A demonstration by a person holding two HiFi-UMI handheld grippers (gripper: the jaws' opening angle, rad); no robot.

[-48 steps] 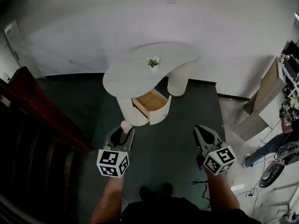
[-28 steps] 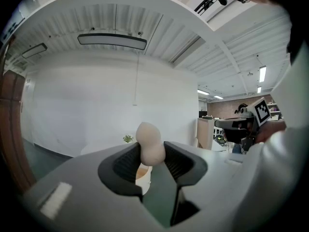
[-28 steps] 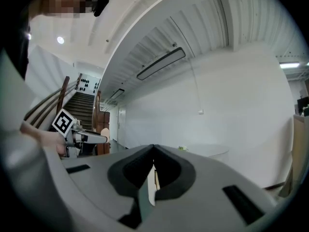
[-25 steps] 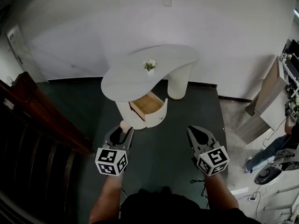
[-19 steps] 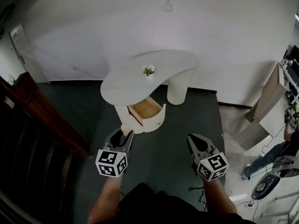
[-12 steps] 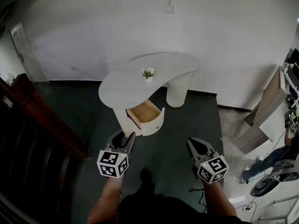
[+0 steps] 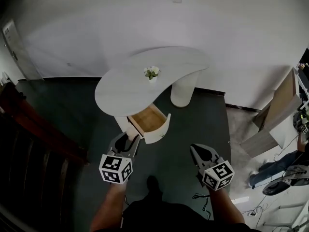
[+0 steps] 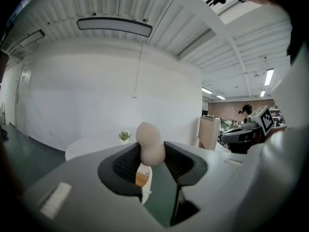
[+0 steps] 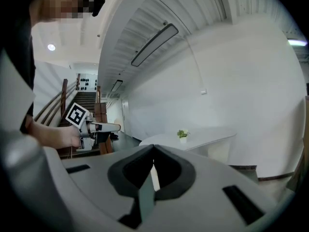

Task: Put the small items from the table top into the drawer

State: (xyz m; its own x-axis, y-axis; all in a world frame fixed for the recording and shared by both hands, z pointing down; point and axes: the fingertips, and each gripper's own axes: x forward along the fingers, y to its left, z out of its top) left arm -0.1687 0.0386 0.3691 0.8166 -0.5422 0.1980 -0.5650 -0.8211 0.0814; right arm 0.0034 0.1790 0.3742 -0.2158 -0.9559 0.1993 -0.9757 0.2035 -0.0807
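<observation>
Left claw: the left gripper [image 8: 151,152] pinches a beige, egg-shaped soft sponge [image 8: 149,143]; both dark pads press its lower half and its rounded top sticks up above them.
Right claw: the right gripper [image 9: 153,152] has its tips pressed together, with nothing between them.
Task item: the sponge is up in the air in the left claw, not on the table top and not in the drawer.
Table: a white kidney-shaped table [image 7: 120,86] stands at 12 o'clock from the person.
Plant: a small green plant in a white pot [image 7: 151,73] stands near the middle of the top.
Drawer: a white-fronted drawer with a wooden inside [image 7: 146,119] is pulled open under the table's 6 o'clock edge.
Positions: in the head view, the left claw is just at the drawer's 7 o'clock and the right claw is at its 4 o'clock, farther off.
Floor: dark green floor [image 7: 186,124].
</observation>
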